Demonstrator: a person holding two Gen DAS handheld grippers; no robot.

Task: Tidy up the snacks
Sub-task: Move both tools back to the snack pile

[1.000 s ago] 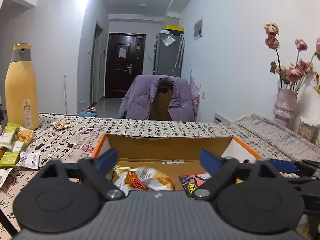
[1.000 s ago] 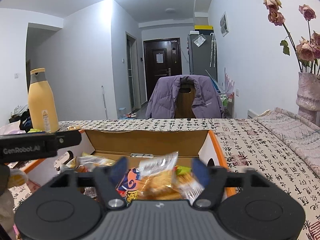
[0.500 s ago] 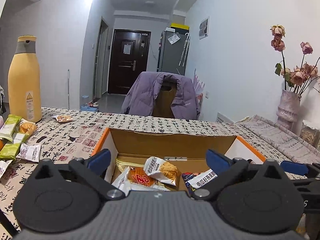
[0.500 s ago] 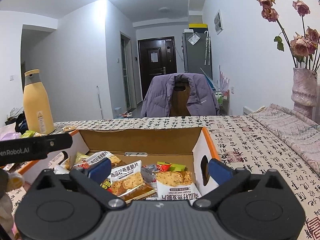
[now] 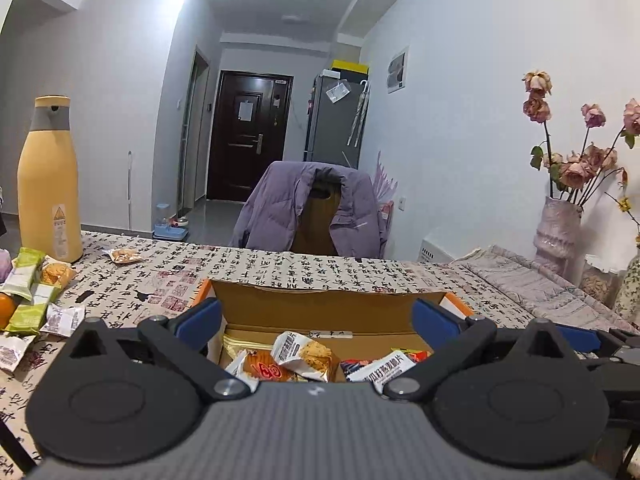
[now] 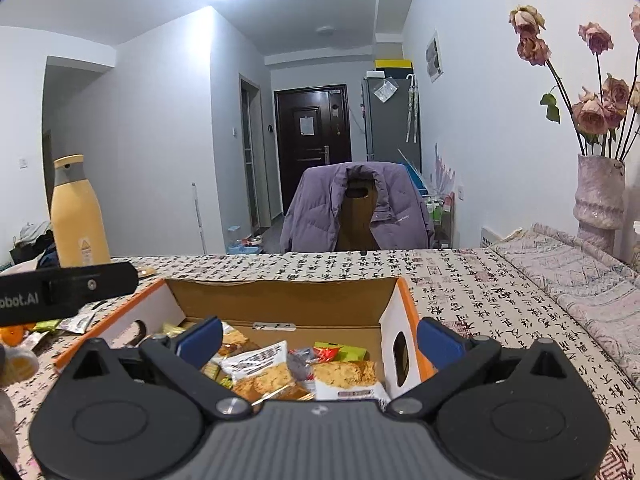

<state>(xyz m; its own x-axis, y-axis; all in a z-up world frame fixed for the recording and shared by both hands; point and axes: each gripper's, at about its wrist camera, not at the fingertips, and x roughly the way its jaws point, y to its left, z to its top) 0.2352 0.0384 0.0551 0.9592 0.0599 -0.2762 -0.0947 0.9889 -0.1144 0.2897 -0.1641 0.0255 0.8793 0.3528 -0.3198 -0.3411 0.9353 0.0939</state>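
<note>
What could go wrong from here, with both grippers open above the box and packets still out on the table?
1. The loose packets beside the yellow bottle may be overlooked; one small packet lies apart.
2. Reaching there, the left gripper could knock the upright bottle.
3. Snacks heap unevenly in the cardboard box; the right gripper hovers close and could snag one.

Yellow bottle [image 5: 49,184]; purple jacket [image 5: 308,208]; box [image 6: 280,300] rim orange, apparently.

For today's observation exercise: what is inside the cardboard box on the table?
The cardboard box holds a loose pile of snack packets, mostly cracker packs. The gripper's body covers the box's near end, and lower packets are buried.
</note>
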